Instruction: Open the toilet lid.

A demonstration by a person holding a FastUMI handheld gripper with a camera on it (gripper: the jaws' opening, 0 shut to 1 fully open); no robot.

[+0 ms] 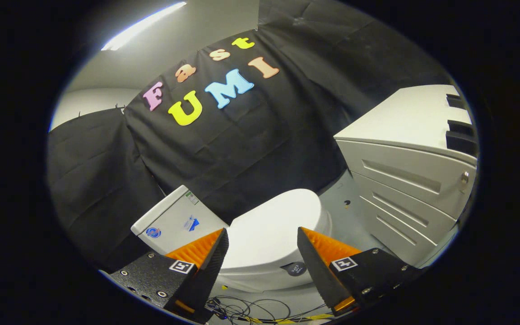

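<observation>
Two fingers of my gripper [262, 234] stand apart, empty, short of the closed toilet lid [271, 230]. I judge it rigid, smooth, hinged; lift at its front lip.

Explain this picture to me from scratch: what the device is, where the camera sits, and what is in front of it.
This is no robot arm. A person carries a handheld gripper with two jaws, and a wide-angle camera riding on it looks forward along them, so the two wedge shapes at the bottom are the jaws themselves. They stand open and hold nothing. Just ahead, seen between them, is a white toilet with its lid down; the tank is beside it. A pale drawer cabinet stands on the other side, and loose cables lie on the floor near the jaws. The job is to lift that lid.
</observation>
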